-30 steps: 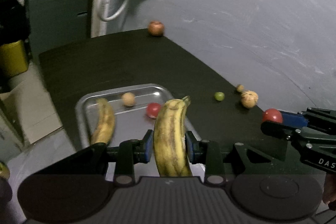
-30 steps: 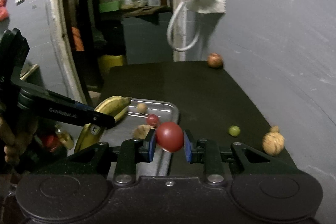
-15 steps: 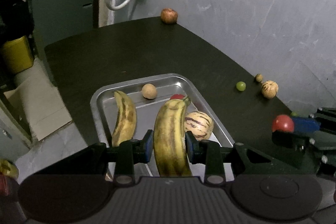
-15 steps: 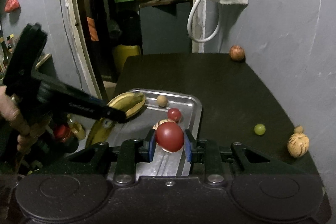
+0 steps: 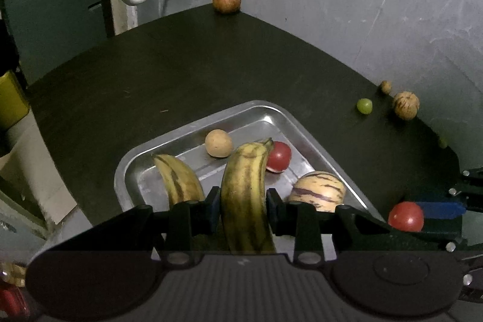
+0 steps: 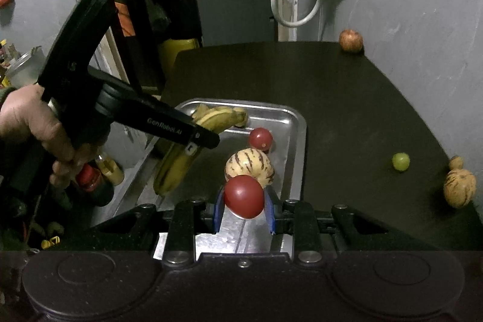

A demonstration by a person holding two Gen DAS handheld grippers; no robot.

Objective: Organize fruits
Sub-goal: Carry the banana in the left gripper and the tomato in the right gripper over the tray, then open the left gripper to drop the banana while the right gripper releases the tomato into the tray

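Note:
My left gripper (image 5: 243, 208) is shut on a spotted yellow banana (image 5: 246, 195), held over the near part of a steel tray (image 5: 262, 107). In the tray lie a second banana (image 5: 178, 183), a tan round fruit (image 5: 218, 143), a red tomato (image 5: 279, 156) and a striped pale melon (image 5: 317, 191). My right gripper (image 6: 244, 208) is shut on a red tomato (image 6: 244, 196) above the tray's near edge (image 6: 297, 141), just in front of the striped melon (image 6: 250, 163). The left gripper (image 6: 193, 138) with its banana (image 6: 175, 168) shows at the left of the right wrist view.
On the black table (image 5: 169, 74) outside the tray lie a reddish apple (image 5: 226, 0) at the far corner, a green grape (image 5: 364, 106), a striped tan fruit (image 5: 406, 105) and a small brown nut (image 5: 385, 86) by the grey wall. A person's hand (image 6: 27, 116) holds the left gripper.
Both grippers have come down and forward toward the tray, each keeping its fruit. The tray and its fruit now look larger, and the striped melon has come into the left wrist view.

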